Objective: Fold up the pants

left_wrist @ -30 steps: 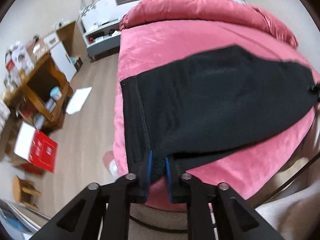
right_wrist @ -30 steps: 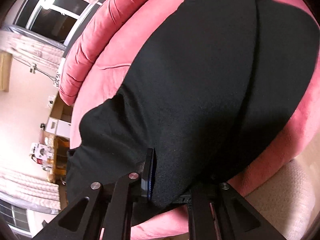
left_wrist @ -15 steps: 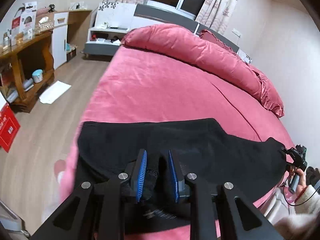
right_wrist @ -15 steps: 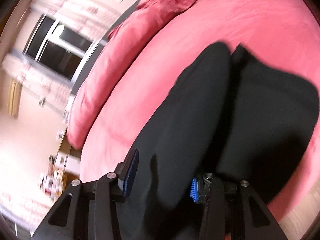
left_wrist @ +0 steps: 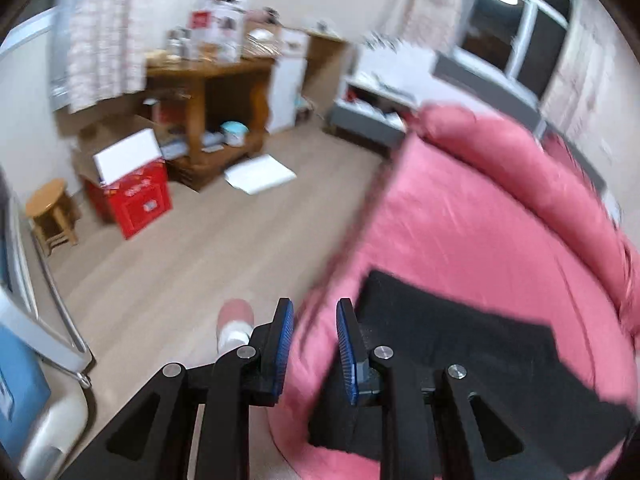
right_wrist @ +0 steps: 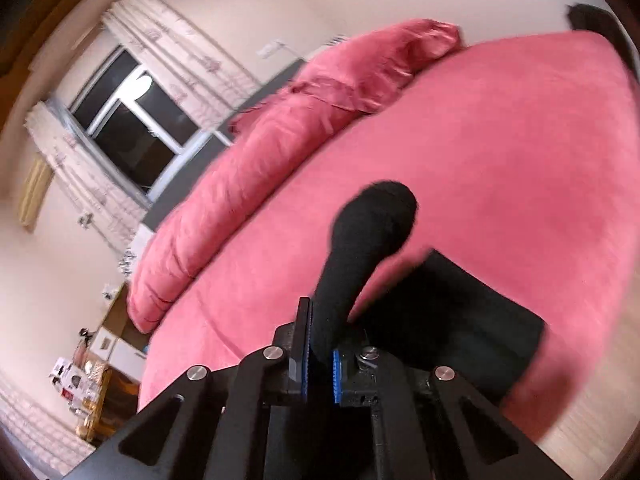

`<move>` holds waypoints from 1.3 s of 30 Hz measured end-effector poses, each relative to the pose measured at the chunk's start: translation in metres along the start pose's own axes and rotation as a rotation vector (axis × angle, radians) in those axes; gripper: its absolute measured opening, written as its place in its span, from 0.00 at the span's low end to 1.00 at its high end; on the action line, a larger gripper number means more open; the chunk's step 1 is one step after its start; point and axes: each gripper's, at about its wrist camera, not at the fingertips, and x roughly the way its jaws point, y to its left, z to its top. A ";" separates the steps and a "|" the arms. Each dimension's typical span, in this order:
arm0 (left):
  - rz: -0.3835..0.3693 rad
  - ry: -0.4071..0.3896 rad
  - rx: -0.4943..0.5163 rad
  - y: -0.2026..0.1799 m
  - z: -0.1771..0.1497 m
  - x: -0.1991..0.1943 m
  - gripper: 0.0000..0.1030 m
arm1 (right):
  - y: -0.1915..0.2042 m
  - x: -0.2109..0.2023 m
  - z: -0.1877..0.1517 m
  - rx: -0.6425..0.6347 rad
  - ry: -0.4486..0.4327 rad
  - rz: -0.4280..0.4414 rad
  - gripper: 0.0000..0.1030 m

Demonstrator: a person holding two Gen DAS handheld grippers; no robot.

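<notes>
The black pants point(left_wrist: 452, 344) lie folded in a band on the pink bed point(left_wrist: 472, 208), near its front edge. My left gripper point(left_wrist: 314, 328) is open and empty, at the bed's left edge beside the end of the pants. In the right wrist view my right gripper point(right_wrist: 318, 344) is shut on a raised fold of the black pants point(right_wrist: 360, 248), lifted above the bed point(right_wrist: 500, 152); the rest of the cloth lies to the right.
A wooden table point(left_wrist: 216, 92), a red box point(left_wrist: 136, 196), a small stool point(left_wrist: 52, 212) and a white sheet point(left_wrist: 260, 174) stand on the wood floor left of the bed. Pink pillows point(right_wrist: 248, 184) line the far side. A window point(right_wrist: 132, 120) is behind.
My left gripper has let go of the pants and swung left toward the floor. My right gripper has closed on a fold of the pants, and its view has tilted up.
</notes>
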 end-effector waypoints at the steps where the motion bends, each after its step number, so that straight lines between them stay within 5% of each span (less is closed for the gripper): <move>1: -0.007 -0.019 -0.005 -0.001 0.002 -0.003 0.21 | -0.017 0.005 -0.007 0.044 0.035 -0.041 0.08; 6: -0.163 -0.023 0.076 -0.043 -0.004 -0.010 0.24 | -0.075 0.022 -0.026 0.283 0.077 0.009 0.08; 11: -0.326 0.080 0.195 -0.118 -0.024 0.016 0.25 | -0.065 0.018 -0.014 0.201 0.078 -0.013 0.16; 16: -0.397 0.158 0.357 -0.189 -0.059 0.040 0.25 | -0.075 0.011 0.001 0.240 0.015 -0.025 0.43; 18: -0.410 0.181 0.428 -0.213 -0.075 0.053 0.25 | -0.073 0.016 0.009 0.219 0.024 -0.047 0.42; 20: -0.390 0.197 0.505 -0.236 -0.089 0.069 0.25 | -0.066 0.019 0.015 0.171 0.027 -0.088 0.14; 21: -0.364 0.210 0.536 -0.244 -0.095 0.080 0.25 | -0.062 0.017 0.016 0.156 0.026 -0.102 0.10; 24: -0.287 0.270 0.569 -0.251 -0.111 0.104 0.25 | -0.064 0.014 0.014 0.140 0.014 -0.154 0.11; 26: -0.288 0.248 0.562 -0.251 -0.115 0.104 0.25 | -0.070 0.021 0.009 0.104 0.069 -0.216 0.15; 29: -0.284 0.258 0.593 -0.255 -0.115 0.098 0.25 | -0.069 0.000 0.005 0.082 -0.007 -0.185 0.29; 31: -0.313 0.275 0.546 -0.253 -0.112 0.093 0.25 | -0.073 -0.014 0.003 0.096 -0.072 -0.198 0.58; 34: -0.375 0.300 0.474 -0.256 -0.105 0.093 0.25 | -0.088 -0.008 0.002 0.124 -0.024 -0.190 0.61; 36: -0.402 0.313 0.492 -0.268 -0.108 0.092 0.25 | -0.094 0.006 0.001 0.146 0.037 -0.132 0.61; 39: -0.451 0.297 0.558 -0.292 -0.115 0.086 0.25 | -0.093 0.014 0.003 0.171 0.008 -0.077 0.61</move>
